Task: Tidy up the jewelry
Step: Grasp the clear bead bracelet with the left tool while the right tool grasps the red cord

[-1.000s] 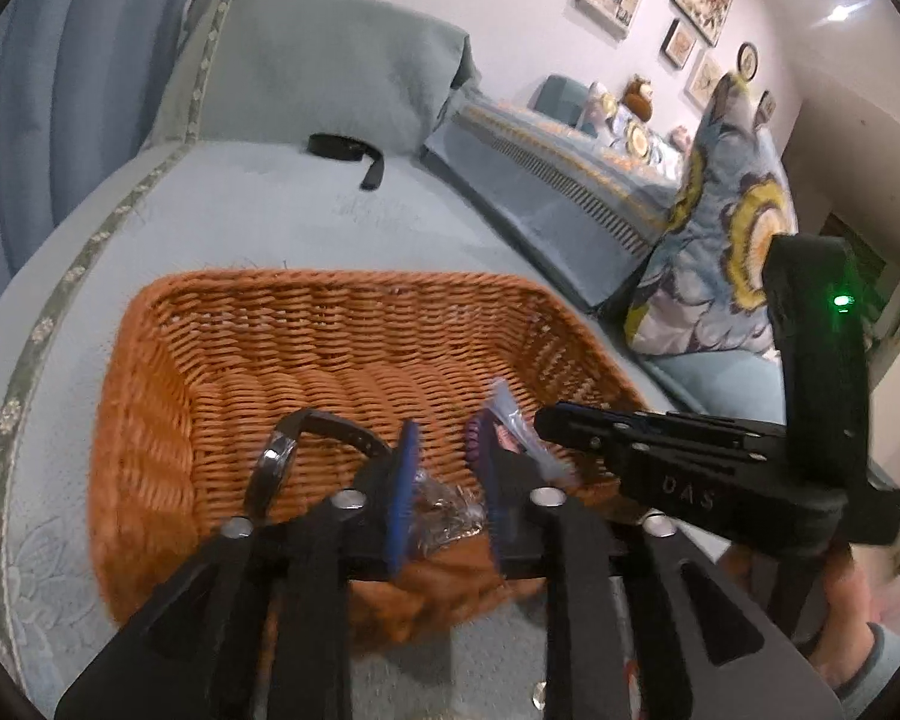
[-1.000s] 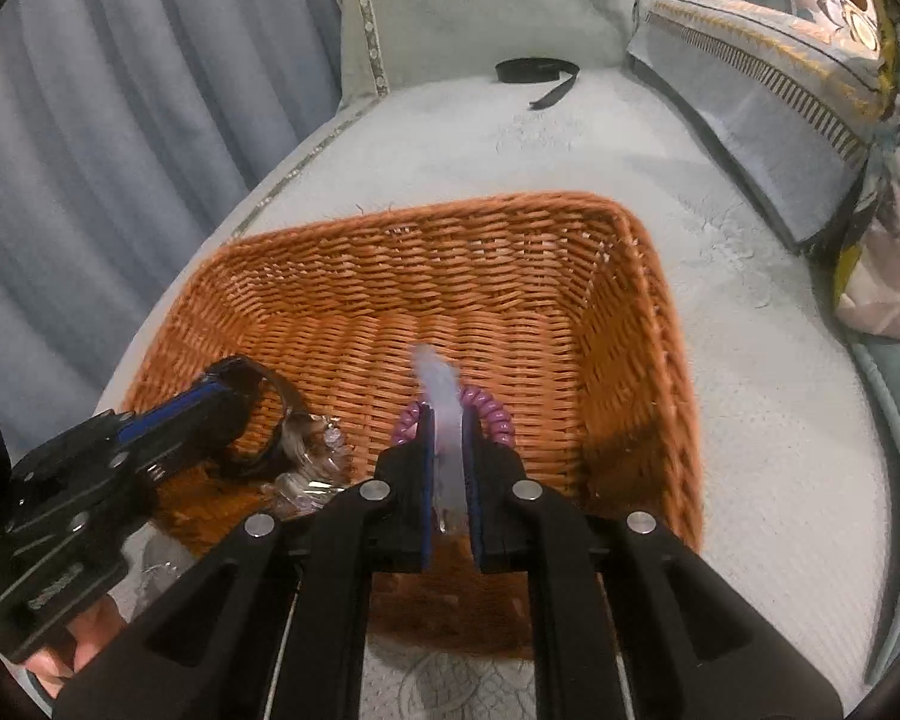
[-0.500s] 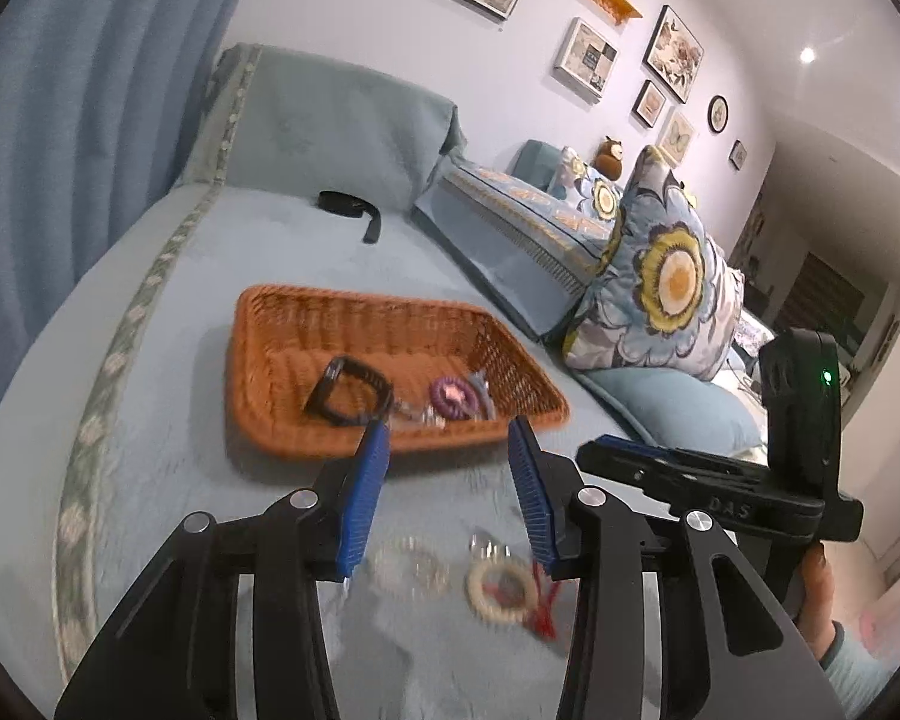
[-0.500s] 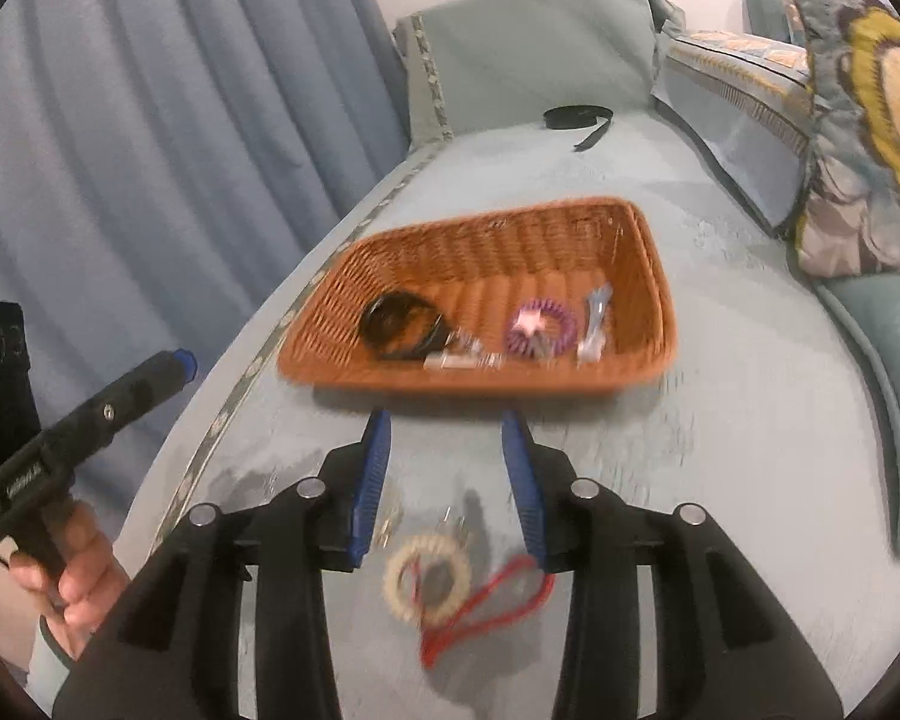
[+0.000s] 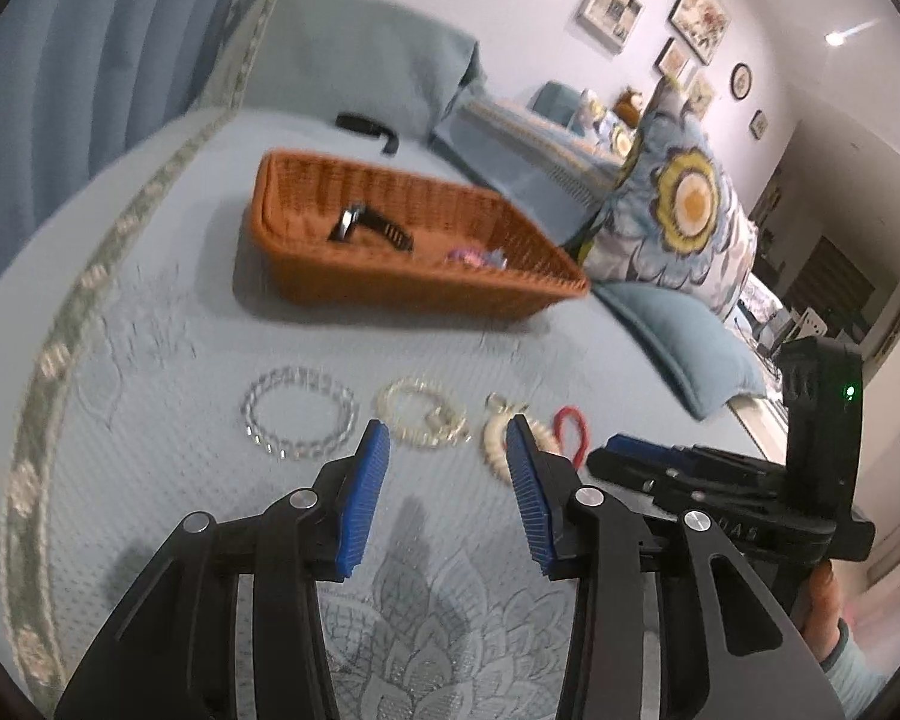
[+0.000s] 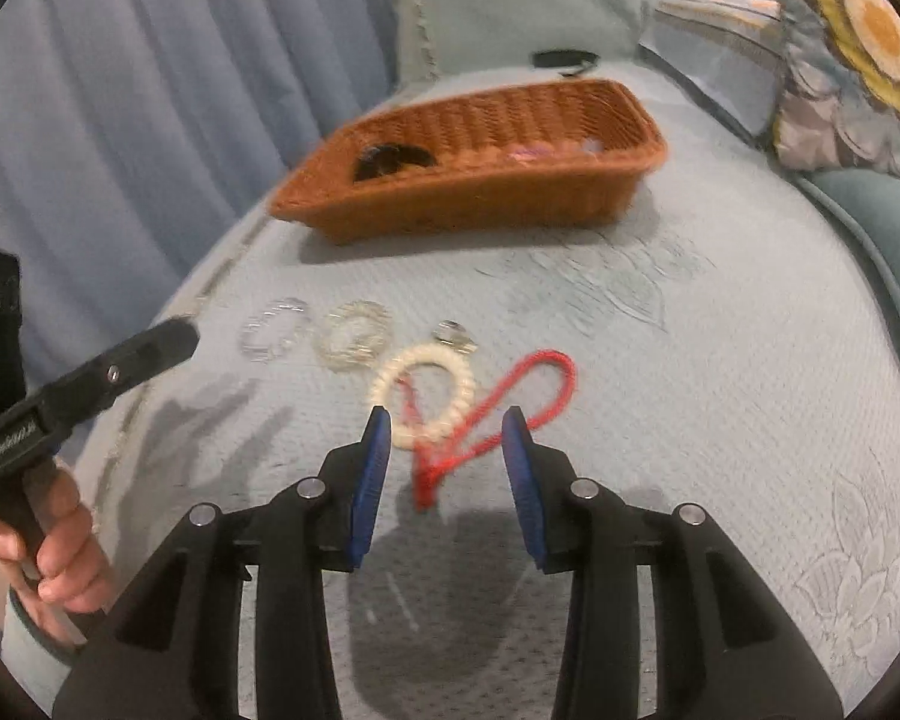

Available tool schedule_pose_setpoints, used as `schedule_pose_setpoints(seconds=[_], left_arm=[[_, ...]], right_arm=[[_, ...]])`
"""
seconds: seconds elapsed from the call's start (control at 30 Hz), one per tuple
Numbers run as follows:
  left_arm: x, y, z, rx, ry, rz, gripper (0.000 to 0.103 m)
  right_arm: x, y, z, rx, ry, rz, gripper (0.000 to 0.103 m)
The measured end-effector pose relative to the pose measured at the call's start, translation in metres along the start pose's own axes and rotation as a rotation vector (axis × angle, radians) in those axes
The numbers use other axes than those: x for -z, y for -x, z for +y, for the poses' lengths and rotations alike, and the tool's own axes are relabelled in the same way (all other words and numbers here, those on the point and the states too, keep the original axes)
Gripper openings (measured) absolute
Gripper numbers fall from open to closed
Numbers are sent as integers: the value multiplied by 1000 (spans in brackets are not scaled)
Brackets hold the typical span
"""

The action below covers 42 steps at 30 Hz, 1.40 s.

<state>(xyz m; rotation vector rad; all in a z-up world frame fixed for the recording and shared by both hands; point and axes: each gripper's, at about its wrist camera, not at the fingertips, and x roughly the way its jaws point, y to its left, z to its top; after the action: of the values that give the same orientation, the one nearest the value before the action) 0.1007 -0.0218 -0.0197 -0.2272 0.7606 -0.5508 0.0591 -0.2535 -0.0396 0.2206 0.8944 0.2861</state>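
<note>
Your left gripper (image 5: 447, 456): jaws apart, empty; clear bracelet (image 5: 299, 420) and pearl bracelet (image 5: 417, 412) just ahead on bed. Your right gripper (image 6: 446, 438): jaws apart, empty; red cord (image 6: 498, 408) between fingers, cream ring (image 6: 429, 390) beside it. Basket (image 6: 480, 204) further ahead, watch (image 5: 369, 227) inside

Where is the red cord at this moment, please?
In the right wrist view the red cord lies on the bedspread, just ahead of the open right gripper, and it passes through the cream beaded bracelet, well short of the wicker basket.
</note>
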Motion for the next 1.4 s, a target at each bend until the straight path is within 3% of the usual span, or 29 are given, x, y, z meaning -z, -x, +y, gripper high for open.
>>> schedule_pose_setpoints(seconds=[0.23,0.33,0.6,0.77,0.9,0.97,1.03,1.1,1.3,1.4], left_arm=[[8,-34,7,29,63,101,36],[5,-47,7,2,74,122,36],[-9,-74,20,-81,143,140,32],[-22,-93,9,-183,73,153,30],[-21,-100,-4,-254,-17,158,29],[-20,-102,-10,-307,-64,159,18],[-19,-102,-11,-347,-95,159,8],[-19,-97,-6,-325,-81,158,8],[-6,-58,3,-243,-49,144,7],[0,-31,2,-211,-35,111,7]], right_arm=[[3,-13,-19,14,-72,44,29],[0,-14,-18,52,-60,30,29],[-7,-19,-30,51,-94,25,26],[-15,-25,-31,61,-86,26,26],[-17,-36,-11,170,16,18,26],[-16,-41,3,240,84,12,26],[-14,-41,11,243,125,14,17],[-13,-41,17,227,158,20,4],[-2,-20,32,180,278,14,3],[-3,-3,26,157,253,-13,3]])
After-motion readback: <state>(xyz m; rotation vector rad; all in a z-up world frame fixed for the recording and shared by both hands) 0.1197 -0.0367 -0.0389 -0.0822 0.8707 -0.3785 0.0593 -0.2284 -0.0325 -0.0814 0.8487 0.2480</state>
